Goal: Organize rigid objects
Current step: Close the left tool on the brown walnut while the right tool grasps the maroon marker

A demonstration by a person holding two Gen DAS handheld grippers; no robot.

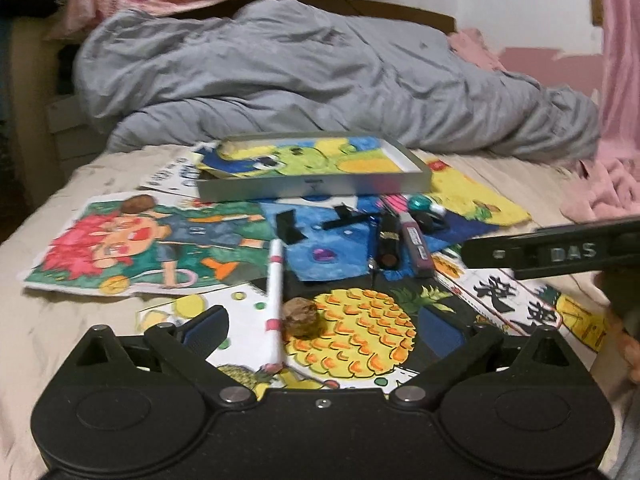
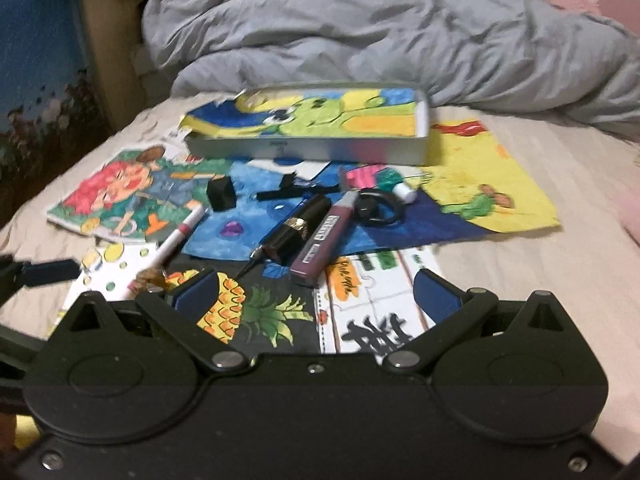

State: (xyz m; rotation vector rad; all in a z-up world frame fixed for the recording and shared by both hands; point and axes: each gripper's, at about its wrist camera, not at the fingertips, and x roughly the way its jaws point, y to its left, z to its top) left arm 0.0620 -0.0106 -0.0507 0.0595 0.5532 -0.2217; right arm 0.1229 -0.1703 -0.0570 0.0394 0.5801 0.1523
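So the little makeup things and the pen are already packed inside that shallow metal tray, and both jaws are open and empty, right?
Not quite. The tray holds only a coloured drawing; the lipstick, the purple tube and the pen lie on the drawings in front of it, as the right wrist view shows. Both sets of jaws are open and empty.

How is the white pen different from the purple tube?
The white pen is long and thin with pink bands; the purple tube is shorter, thicker and dark plum with a grey cap. The pen lies over on the left by a small brown lump; the tube lies in the middle, right beside a black lipstick. Both lie flat on the colourful drawings, outside the metal tin.
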